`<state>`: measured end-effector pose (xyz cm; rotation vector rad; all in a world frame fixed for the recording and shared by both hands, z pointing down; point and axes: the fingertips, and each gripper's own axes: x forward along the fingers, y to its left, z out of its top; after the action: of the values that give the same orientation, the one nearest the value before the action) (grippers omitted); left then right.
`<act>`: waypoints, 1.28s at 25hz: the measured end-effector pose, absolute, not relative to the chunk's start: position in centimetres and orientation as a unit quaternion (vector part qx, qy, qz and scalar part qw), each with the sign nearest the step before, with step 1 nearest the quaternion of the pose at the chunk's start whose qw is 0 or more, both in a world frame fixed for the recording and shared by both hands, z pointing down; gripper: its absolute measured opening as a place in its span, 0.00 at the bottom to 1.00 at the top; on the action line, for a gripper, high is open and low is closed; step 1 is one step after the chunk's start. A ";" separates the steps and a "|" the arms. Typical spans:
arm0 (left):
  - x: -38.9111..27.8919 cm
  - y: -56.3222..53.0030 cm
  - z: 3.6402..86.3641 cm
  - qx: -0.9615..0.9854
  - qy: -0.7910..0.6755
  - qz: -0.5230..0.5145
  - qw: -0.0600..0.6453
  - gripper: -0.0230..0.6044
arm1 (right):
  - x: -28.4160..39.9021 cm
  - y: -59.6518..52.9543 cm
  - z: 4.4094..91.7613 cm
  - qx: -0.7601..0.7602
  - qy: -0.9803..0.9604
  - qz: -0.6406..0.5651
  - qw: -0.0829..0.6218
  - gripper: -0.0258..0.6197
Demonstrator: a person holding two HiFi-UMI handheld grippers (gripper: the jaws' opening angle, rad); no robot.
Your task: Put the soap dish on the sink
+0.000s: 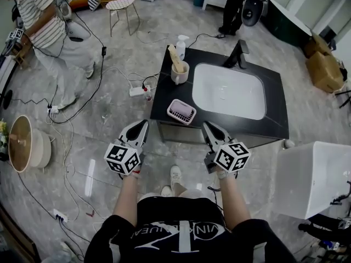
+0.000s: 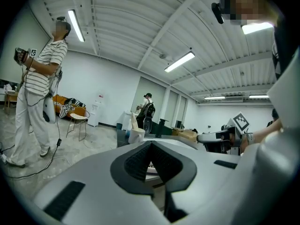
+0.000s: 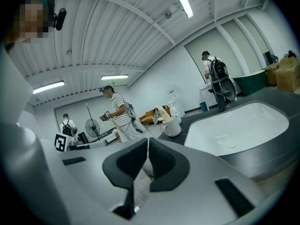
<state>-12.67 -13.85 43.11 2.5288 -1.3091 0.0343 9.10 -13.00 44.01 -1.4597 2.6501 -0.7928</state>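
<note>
soap dish (image 1: 181, 112), pink and slatted, lies flat on the dark counter (image 1: 162, 86) at its near left corner, just beside the white basin (image 1: 230, 91), so by my reading the job is done. at left, my left gripper (image 1: 142, 124) hangs short of the counter's front edge, jaws pressed together with nothing between them. behind the dish, a cup (image 1: 179, 73) and a soap bottle (image 1: 181, 45) line the same side, which likely explains why the dish has the bare patch nearest the basin. at right, my right gripper (image 1: 208, 126) is likewise closed and empty, apart from the dish and off the counter.
</note>
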 end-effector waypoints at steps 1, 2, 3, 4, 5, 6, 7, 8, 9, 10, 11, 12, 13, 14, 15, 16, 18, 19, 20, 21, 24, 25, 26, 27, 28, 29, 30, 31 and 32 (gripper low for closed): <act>-12.7 -13.7 42.9 0.879 -0.455 0.011 0.145 0.06 | 9.1 -12.9 43.8 -0.467 0.847 -0.252 0.007 0.09; -12.8 -13.6 42.7 0.878 -0.456 0.010 0.144 0.06 | 9.1 -12.8 43.7 -0.468 0.848 -0.251 0.008 0.09; -13.0 -13.4 42.5 0.878 -0.456 0.009 0.142 0.06 | 9.0 -12.7 43.5 -0.468 0.848 -0.250 0.008 0.09; -13.1 -13.3 42.4 0.878 -0.457 0.008 0.141 0.06 | 9.0 -12.6 43.4 -0.468 0.848 -0.248 0.009 0.09; -13.1 -13.2 42.2 0.878 -0.458 0.006 0.139 0.06 | 8.9 -12.6 43.4 -0.468 0.848 -0.247 0.009 0.09; -13.2 -13.2 42.1 0.878 -0.459 0.005 0.138 0.06 | 8.9 -12.5 43.4 -0.469 0.849 -0.245 0.008 0.09; -13.3 -13.1 42.1 0.877 -0.460 0.005 0.137 0.06 | 8.9 -12.5 43.4 -0.469 0.849 -0.242 0.006 0.09; -13.3 -13.0 42.0 0.877 -0.460 0.004 0.136 0.06 | 8.9 -12.5 43.4 -0.469 0.850 -0.240 0.003 0.09; -13.3 -13.0 41.9 0.877 -0.461 0.003 0.135 0.06 | 8.9 -12.4 43.4 -0.470 0.850 -0.238 0.001 0.09; -13.4 -12.9 41.8 0.877 -0.462 0.003 0.134 0.06 | 8.9 -12.4 43.4 -0.470 0.851 -0.236 0.001 0.09; -13.4 -12.8 41.7 0.877 -0.462 0.002 0.133 0.06 | 8.9 -12.3 43.3 -0.470 0.851 -0.234 0.000 0.09; -13.5 -12.7 41.6 0.877 -0.462 0.001 0.132 0.06 | 8.9 -12.2 43.1 -0.470 0.851 -0.232 0.000 0.09; -13.6 -12.6 41.5 0.877 -0.463 0.000 0.131 0.06 | 8.9 -12.2 43.0 -0.471 0.852 -0.229 -0.001 0.09; -13.7 -12.5 41.3 0.877 -0.463 0.000 0.129 0.06 | 8.9 -12.1 42.9 -0.473 0.852 -0.226 -0.003 0.09; -13.8 -12.5 41.2 0.877 -0.464 0.000 0.128 0.06 | 8.9 -12.1 42.8 -0.474 0.852 -0.222 -0.005 0.09; -13.9 -12.4 41.1 0.877 -0.464 0.000 0.126 0.06 | 8.9 -12.1 42.8 -0.476 0.852 -0.219 -0.007 0.09; -14.0 -12.4 41.0 0.876 -0.465 0.000 0.124 0.06 | 8.9 -12.1 42.7 -0.478 0.852 -0.215 -0.009 0.09; -14.1 -12.4 41.0 0.876 -0.466 -0.001 0.123 0.06 | 8.9 -12.1 42.6 -0.478 0.852 -0.214 -0.009 0.09; -14.1 -12.4 40.9 0.876 -0.466 -0.001 0.123 0.06 | 8.9 -12.1 42.6 -0.479 0.851 -0.215 -0.009 0.09; -14.2 -12.4 40.8 0.876 -0.466 -0.002 0.122 0.06 | 8.9 -12.0 42.7 -0.480 0.851 -0.215 -0.009 0.09; -14.3 -12.3 40.5 0.877 -0.466 -0.003 0.119 0.06 | 9.0 -11.9 42.5 -0.482 0.850 -0.213 -0.010 0.09; -14.3 -12.3 40.4 0.877 -0.466 -0.004 0.118 0.06 | 9.0 -11.9 42.4 -0.483 0.850 -0.212 -0.010 0.09; -14.4 -12.3 40.3 0.877 -0.466 -0.004 0.118 0.06 | 8.9 -11.9 42.3 -0.483 0.850 -0.211 -0.010 0.09; -14.4 -12.2 40.2 0.877 -0.466 -0.005 0.117 0.06 | 8.9 -11.9 42.3 -0.484 0.850 -0.210 -0.010 0.09; -14.4 -12.2 40.2 0.877 -0.465 -0.005 0.117 0.06 | 8.9 -11.8 42.3 -0.485 0.849 -0.210 -0.010 0.09; -14.4 -12.2 40.2 0.877 -0.465 -0.005 0.117 0.06 | 8.9 -11.8 42.3 -0.485 0.849 -0.209 -0.010 0.09; -14.3 -12.2 40.2 0.878 -0.465 -0.006 0.116 0.06 | 8.9 -11.9 42.3 -0.486 0.849 -0.209 -0.011 0.09; -14.3 -12.3 40.2 0.878 -0.465 -0.006 0.116 0.06 | 8.8 -11.9 42.3 -0.486 0.849 -0.208 -0.011 0.09; -14.3 -12.3 40.2 0.878 -0.465 -0.007 0.116 0.06 | 8.7 -12.0 42.3 -0.485 0.849 -0.207 -0.012 0.09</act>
<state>-14.34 -12.30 40.19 2.5705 -1.3628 -0.0210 8.69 -11.98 42.33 -1.5370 2.6897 -0.6549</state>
